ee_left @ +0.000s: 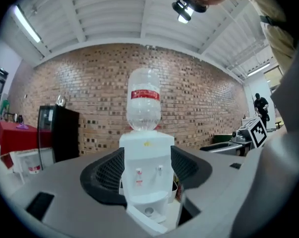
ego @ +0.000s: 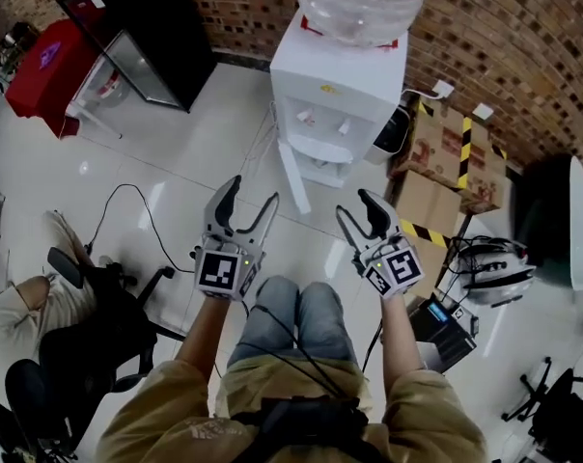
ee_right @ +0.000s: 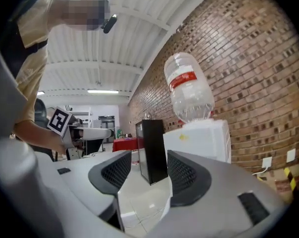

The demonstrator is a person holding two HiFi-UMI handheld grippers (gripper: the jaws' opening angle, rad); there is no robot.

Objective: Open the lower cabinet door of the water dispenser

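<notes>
Holds the left gripper [ego: 253,197] out with jaws spread wide, gripping nothing and touching nothing. Holds the right gripper [ego: 352,206] beside it with jaws parted by a narrower gap, likewise empty. Faces the white water dispenser [ego: 335,95], standing on the floor against the brick wall [ego: 504,56], well apart from both grippers. Shows a clear bottle [ego: 361,3] with a red band on top, two taps [ego: 306,117] on the front, and the lower cabinet door [ego: 293,177] swung out from the base.
</notes>
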